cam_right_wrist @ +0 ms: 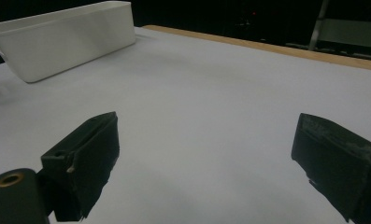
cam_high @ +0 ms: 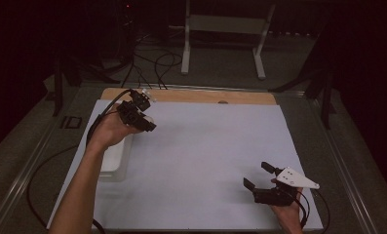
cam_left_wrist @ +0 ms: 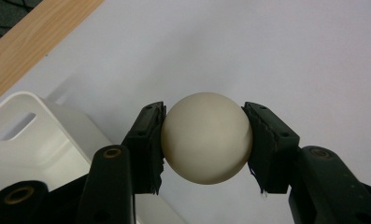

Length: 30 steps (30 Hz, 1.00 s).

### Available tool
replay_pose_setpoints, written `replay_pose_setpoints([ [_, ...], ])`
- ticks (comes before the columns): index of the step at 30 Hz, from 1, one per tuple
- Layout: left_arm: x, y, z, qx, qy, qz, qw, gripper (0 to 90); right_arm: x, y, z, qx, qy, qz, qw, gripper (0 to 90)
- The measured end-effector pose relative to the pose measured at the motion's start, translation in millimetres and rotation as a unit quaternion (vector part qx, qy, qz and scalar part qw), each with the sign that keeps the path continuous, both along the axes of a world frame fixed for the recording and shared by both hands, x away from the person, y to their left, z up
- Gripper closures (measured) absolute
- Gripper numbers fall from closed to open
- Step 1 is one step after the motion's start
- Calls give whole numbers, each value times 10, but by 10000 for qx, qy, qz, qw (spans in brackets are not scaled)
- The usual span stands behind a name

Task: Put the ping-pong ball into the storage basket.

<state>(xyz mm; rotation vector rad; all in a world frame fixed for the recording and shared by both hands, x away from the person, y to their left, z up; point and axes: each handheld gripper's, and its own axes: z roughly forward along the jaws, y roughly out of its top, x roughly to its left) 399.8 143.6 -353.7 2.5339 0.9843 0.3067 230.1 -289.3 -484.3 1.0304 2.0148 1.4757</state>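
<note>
White desk | left gripper clamps cream ball beside bin; centre over bin before releasing | right gripper wide, empty

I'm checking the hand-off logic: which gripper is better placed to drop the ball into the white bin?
Left. The left gripper is shut on the cream ball, right beside the white bin. The right gripper is open with nothing between its jaws, far across the table.
</note>
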Motion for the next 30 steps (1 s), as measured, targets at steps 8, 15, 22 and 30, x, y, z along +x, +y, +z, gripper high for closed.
replay_pose_setpoints([
  [8,-16,42,20,-4,-41,-66,10000,512,-2,-1,4,1,-7,4,10000,73],
  [15,-14,69,17,4,-45,-45,10000,513,-2,-5,6,-5,-19,10,10000,73],
  [22,-7,94,12,23,-44,-49,10000,512,-3,-8,8,-10,-25,12,10000,73],
  [30,-19,125,6,50,-85,-129,9999,512,-2,-8,9,-17,-36,23,10000,73],
])
